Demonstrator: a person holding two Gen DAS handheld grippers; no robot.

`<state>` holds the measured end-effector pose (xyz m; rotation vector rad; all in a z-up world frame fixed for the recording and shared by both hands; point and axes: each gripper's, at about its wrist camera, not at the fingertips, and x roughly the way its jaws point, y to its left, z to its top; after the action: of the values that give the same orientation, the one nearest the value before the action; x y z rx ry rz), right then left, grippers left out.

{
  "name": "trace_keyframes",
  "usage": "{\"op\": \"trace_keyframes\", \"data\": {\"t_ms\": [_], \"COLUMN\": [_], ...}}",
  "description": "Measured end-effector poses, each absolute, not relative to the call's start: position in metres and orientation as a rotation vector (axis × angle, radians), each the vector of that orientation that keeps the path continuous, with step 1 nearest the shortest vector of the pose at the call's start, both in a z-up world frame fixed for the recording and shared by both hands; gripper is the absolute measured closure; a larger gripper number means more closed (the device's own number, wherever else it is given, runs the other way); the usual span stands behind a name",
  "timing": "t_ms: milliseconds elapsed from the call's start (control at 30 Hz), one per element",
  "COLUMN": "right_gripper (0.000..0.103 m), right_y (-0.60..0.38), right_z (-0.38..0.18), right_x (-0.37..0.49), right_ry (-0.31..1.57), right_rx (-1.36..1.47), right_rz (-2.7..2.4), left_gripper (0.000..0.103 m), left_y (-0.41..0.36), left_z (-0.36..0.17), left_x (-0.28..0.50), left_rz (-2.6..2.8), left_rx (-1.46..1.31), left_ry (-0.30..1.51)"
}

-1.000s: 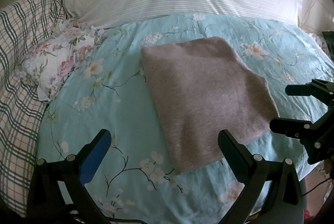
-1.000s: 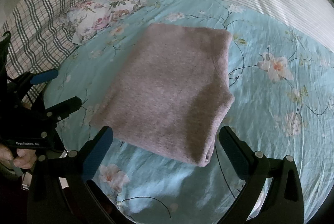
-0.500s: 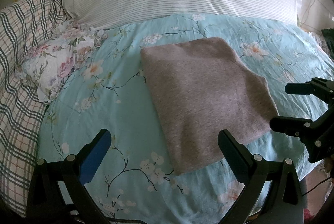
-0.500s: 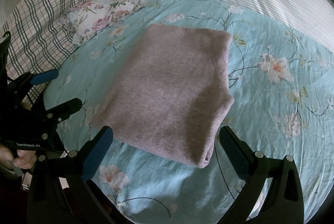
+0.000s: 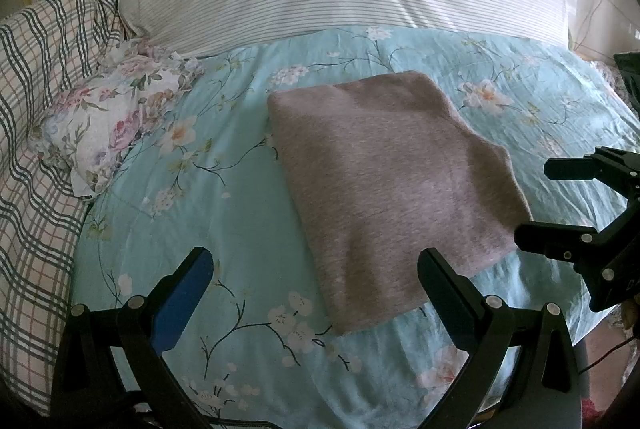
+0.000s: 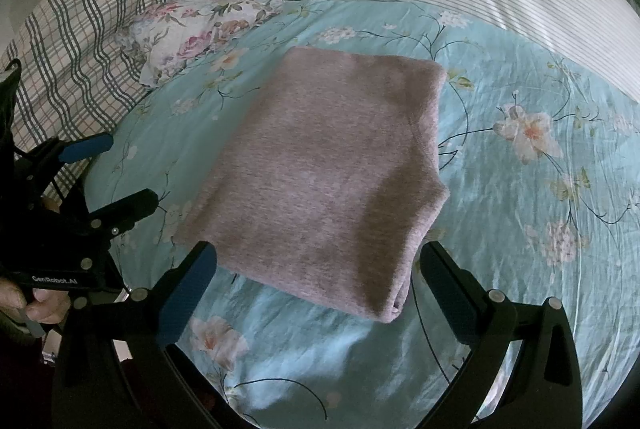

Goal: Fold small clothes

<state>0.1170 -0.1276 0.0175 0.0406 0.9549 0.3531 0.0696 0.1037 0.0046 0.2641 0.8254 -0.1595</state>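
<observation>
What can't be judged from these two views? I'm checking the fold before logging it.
- Garment type: folded, so sleeves, collar and layers are tucked under in both views.
- Its near edge, right wrist view: partly behind the right gripper's fingers.
- Left gripper handle: cut off by the bottom frame edge.
- Floral cloth: bunched, so its kind is unclear.

soft, matt, fuzzy knit on the folded garment [image 5: 384, 189]; smooth, faintly sheened, creased cotton on the floral sheet [image 5: 240, 213]; matt black plastic with blue rubbery pads on the left gripper [image 5: 316, 285] and right gripper [image 6: 316, 281].
</observation>
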Motion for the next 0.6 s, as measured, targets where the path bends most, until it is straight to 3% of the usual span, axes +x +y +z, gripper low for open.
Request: {"op": "trace_keyframes", "data": {"t_ms": [600], "right_gripper": [0.002], "right_y": [-0.135], "right_z": [0.015], "right_x": [0.128], "right_ry": [0.963], "right_rx": [0.042], "right_rz": [0.351], "left_gripper": [0.001], "left_y": [0.102], "left_z": [0.005], "left_x": [0.074], "left_rz": [-0.16], "left_rx": [0.265], "left_ry": [0.831]}}
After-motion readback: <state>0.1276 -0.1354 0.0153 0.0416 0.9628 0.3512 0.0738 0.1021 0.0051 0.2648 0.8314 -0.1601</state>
